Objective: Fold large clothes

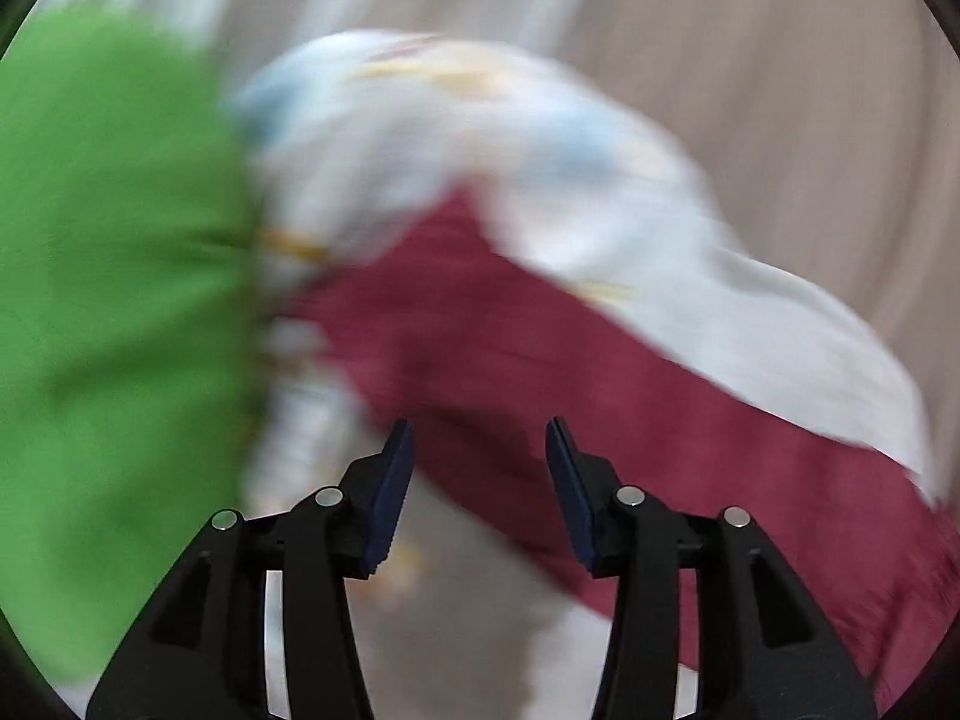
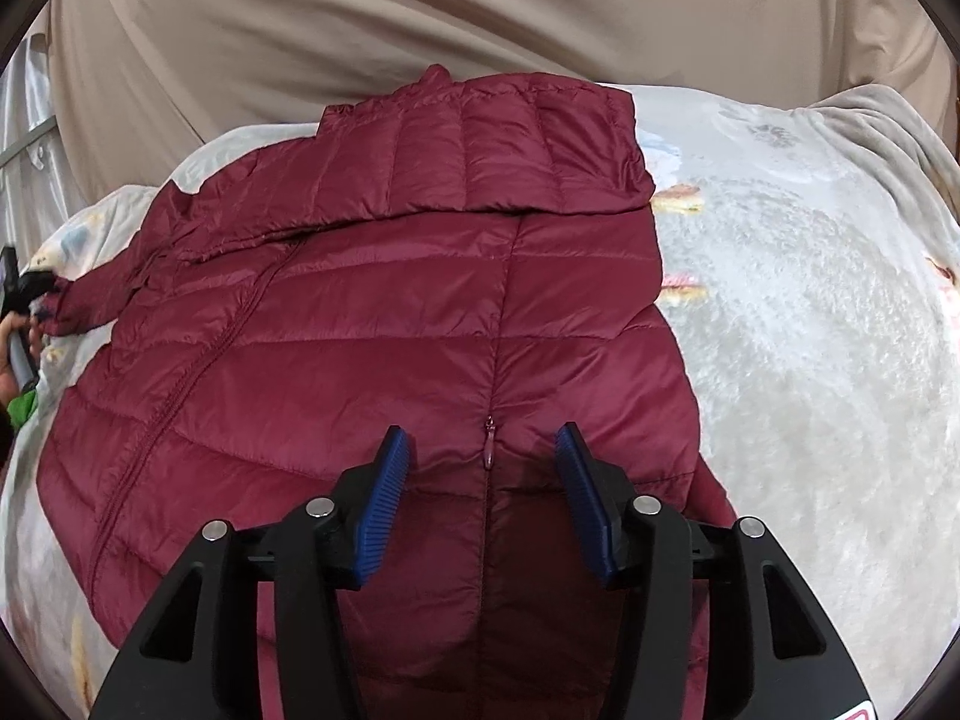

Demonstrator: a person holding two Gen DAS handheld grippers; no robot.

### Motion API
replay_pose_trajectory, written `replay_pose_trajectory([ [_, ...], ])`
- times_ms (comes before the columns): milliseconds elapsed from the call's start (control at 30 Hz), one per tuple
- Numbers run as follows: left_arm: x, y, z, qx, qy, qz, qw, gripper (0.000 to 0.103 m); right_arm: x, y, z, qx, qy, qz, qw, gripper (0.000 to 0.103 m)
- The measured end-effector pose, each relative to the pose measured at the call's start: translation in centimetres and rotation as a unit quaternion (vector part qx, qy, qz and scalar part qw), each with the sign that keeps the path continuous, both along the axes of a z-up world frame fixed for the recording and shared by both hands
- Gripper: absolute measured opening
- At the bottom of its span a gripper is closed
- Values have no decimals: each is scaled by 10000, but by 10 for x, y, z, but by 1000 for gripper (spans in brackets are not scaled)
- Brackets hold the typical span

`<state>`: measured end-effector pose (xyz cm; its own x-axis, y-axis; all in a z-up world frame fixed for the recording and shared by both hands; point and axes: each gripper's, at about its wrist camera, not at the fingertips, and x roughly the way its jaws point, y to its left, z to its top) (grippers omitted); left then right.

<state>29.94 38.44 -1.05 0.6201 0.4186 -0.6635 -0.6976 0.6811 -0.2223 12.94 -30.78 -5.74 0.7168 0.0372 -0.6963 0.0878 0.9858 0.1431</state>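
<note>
A maroon quilted puffer jacket (image 2: 372, 324) lies spread on a pale patterned blanket (image 2: 810, 312), hood at the far end, zipper running down its left half. My right gripper (image 2: 483, 444) is open just above the jacket's lower right part, over a small zipper pull (image 2: 489, 441). In the blurred left wrist view, my left gripper (image 1: 480, 438) is open and empty, with maroon jacket fabric (image 1: 540, 372) ahead of it. The left gripper also shows in the right wrist view (image 2: 27, 288) at the far left, at the end of the jacket's sleeve (image 2: 90, 300).
A green cloth (image 1: 108, 300) fills the left of the left wrist view. A beige curtain (image 2: 420, 18) hangs behind the bed. The blanket stretches to the right of the jacket.
</note>
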Motion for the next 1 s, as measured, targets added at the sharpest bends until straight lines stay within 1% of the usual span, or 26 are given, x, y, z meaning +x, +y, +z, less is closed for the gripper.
replay_pose_trajectory([
  [67, -1, 19, -6, -11, 37, 124, 9999, 44, 1, 1, -1, -9, 15, -12, 10000, 52],
  [100, 4, 22, -9, 71, 141, 93, 9998, 44, 1, 0, -1, -2, 28, -28, 10000, 53],
  [167, 18, 14, -11, 307, 345, -75, 9989, 44, 2, 0, -2, 0, 46, -65, 10000, 53],
  [200, 25, 11, -13, 342, 434, -198, 9983, 43, 2, 0, -2, -1, 43, -82, 10000, 53],
  [233, 35, 7, -15, 266, 505, -356, 9977, 39, 2, 1, -2, -7, 37, -89, 10000, 53],
  [267, 40, 9, -18, 103, 451, -407, 9981, 16, 1, 1, -2, -14, 32, -90, 10000, 53],
  [300, 44, 11, -20, -98, 345, -436, 9984, 4, 2, 0, -2, -1, 33, -87, 10000, 53],
  [333, 48, 10, -19, -284, 205, -475, 9983, 4, 1, 1, -2, 6, 35, -87, 10000, 53],
  [367, 52, 4, -13, -319, 61, -522, 9981, 3, 1, 0, -2, 19, 36, -85, 10000, 53],
  [433, 59, -15, 4, -155, -141, -712, 9972, 3, 2, 0, -2, 43, 35, -82, 10000, 53],
  [467, 61, -32, 17, -49, -292, -876, 9957, 2, 1, -1, -2, 51, 33, -81, 9999, 54],
  [500, 62, -50, 31, 34, -437, -1065, 9933, 2, 2, -1, -2, 61, 31, -82, 9999, 54],
  [567, 65, -104, 64, 210, -814, -1663, 9825, 2, 2, -1, -2, 76, 24, -86, 9999, 54],
  [600, 66, -131, 78, 262, -962, -1947, 9758, 2, 2, -1, -2, 87, 21, -86, 9999, 54],
  [633, 65, -169, 93, 295, -1139, -2347, 9649, 2, 1, -2, -2, 97, 17, -85, 9999, 54],
  [700, 67, -235, 111, 334, -1362, -3026, 9427, 2, 1, -3, -2, 123, 8, -83, 9999, 54],
  [733, 62, -273, 117, 348, -1448, -3405, 9284, 2, 1, -3, -2, 136, 2, -84, 9999, 54],
  [767, 58, -320, 119, 339, -1489, -3850, 9102, 2, 1, -3, -2, 146, -5, -84, 9999, 54],
  [800, 56, -345, 118, 315, -1494, -4099, 8992, 3, 0, -4, -2, 168, -13, -83, 9998, 54],
  [833, 54, -388, 112, 249, -1433, -4508, 8807, 3, 0, -5, -2, 192, -21, -80, 9998, 54],
  [867, 55, -424, 102, 156, -1303, -4829, 8658, 4, -1, -5, -1, 221, -30, -77, 9997, 54],
  [900, 56, -458, 86, 23, -1131, -5081, 8538, 4, -1, -7, -1, 273, -44, -73, 9996, 54],
  [933, 53, -480, 73, -67, -988, -5255, 8450, 8, -1, -8, -1, 324, -58, -72, 9994, 54],
  [967, 58, -504, 54, -209, -808, -5461, 8336, 11, -2, -9, -1, 369, -71, -72, 9993, 54],
  [1000, 62, -531, 27, -415, -510, -5689, 8198, 16, -3, -11, -1, 427, -89, -85, 9990, 55],
])
